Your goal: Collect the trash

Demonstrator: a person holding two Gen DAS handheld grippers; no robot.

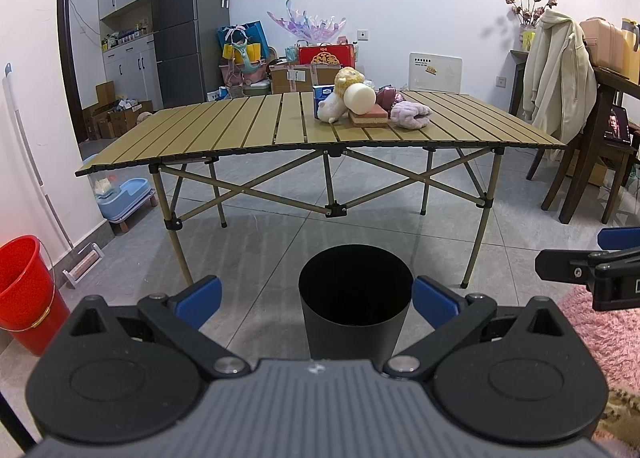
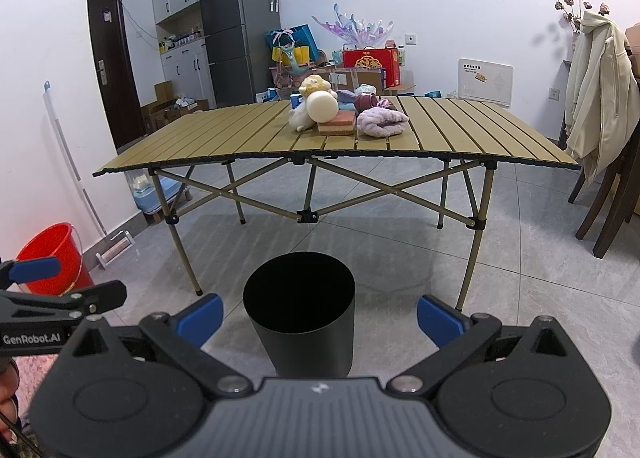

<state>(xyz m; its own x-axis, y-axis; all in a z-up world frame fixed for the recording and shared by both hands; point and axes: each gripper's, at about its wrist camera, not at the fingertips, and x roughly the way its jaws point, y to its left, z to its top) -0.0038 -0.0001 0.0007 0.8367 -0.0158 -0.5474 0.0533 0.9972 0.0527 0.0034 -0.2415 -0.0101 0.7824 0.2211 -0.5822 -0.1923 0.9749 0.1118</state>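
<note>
Trash pile point(image 2: 340, 114) untouched on bench point(image 2: 224, 134); bin point(image 2: 300, 330) looks empty; both hand-held grippers, left point(image 1: 316, 302) & right point(image 2: 318, 312), apart, holding nothing — task not begun.

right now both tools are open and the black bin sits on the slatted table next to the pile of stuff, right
Not quite. Both views show the black cylindrical bin standing on the grey tiled floor in front of the tan slatted folding table, not on it. The left tool and right tool are open.
</note>
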